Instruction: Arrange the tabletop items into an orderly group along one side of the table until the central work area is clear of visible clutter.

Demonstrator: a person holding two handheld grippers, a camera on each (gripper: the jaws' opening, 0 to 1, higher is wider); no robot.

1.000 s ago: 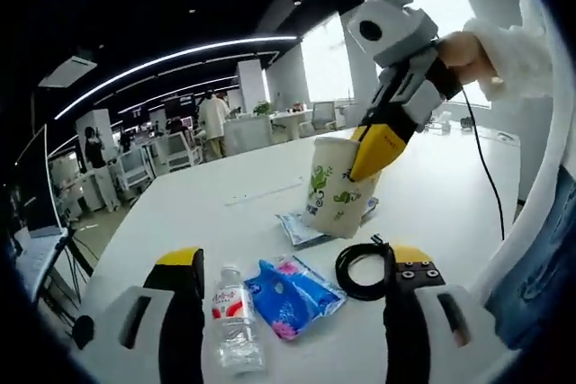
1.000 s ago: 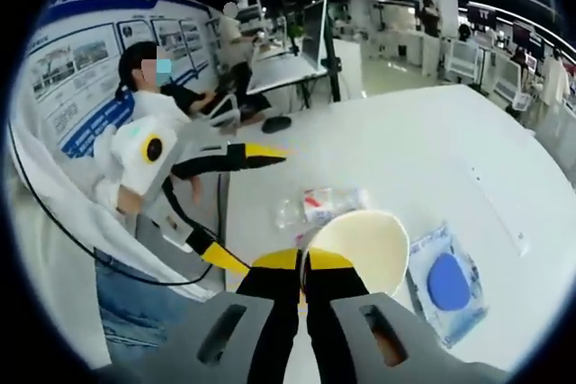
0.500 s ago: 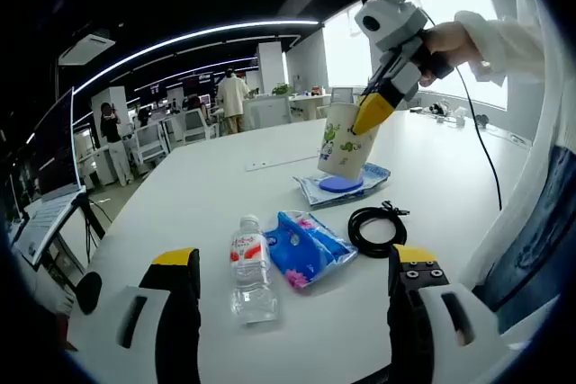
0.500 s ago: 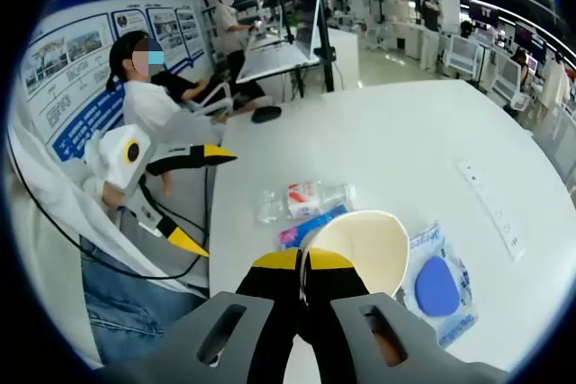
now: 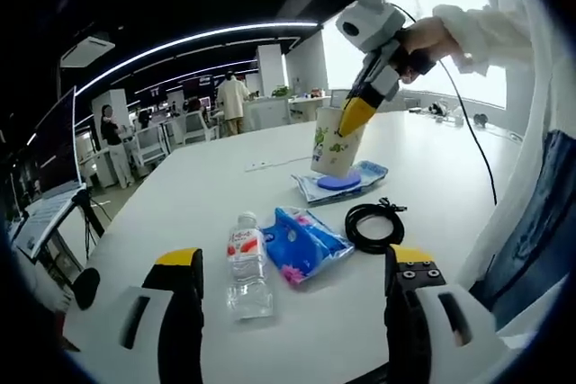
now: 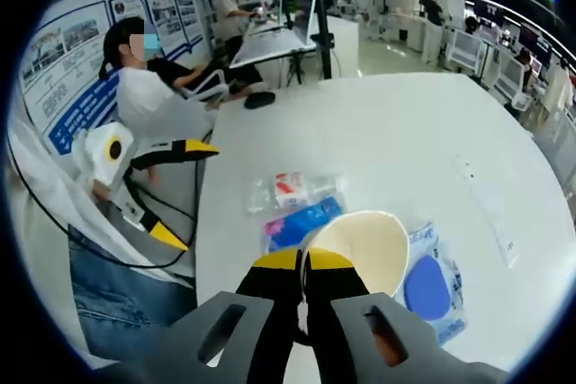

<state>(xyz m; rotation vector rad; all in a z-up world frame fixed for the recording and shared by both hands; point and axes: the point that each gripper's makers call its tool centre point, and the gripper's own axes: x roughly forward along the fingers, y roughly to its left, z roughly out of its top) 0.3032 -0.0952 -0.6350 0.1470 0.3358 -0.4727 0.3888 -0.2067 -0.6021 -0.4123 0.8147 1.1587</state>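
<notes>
White bench (image 5: 207, 195), left gripper view, left to right: water bottle (image 5: 247, 263) lying flat; blue packet (image 5: 306, 245) touching it; coiled black cable (image 5: 376, 225); clear pouch with blue disc (image 5: 342, 182). Left hand-held gripper (image 5: 290, 308): wide, holding nothing. Right hand-held gripper (image 6: 304, 269): pinched on paper cup (image 6: 360, 254) rim, cup above pouch.

Count, white table (image 5: 225, 195):
- 1 clear plastic water bottle with red-and-white label (image 5: 247, 265), 7 o'clock
- 1 blue plastic packet with pink print (image 5: 304, 245), centre
- 1 coiled black cable (image 5: 376, 226), 4 o'clock
- 1 cream paper cup with green print (image 5: 334, 140), 1 o'clock
- 1 clear flat pouch holding a blue disc (image 5: 342, 183), 2 o'clock
- 1 white power strip (image 6: 485, 197)
</notes>
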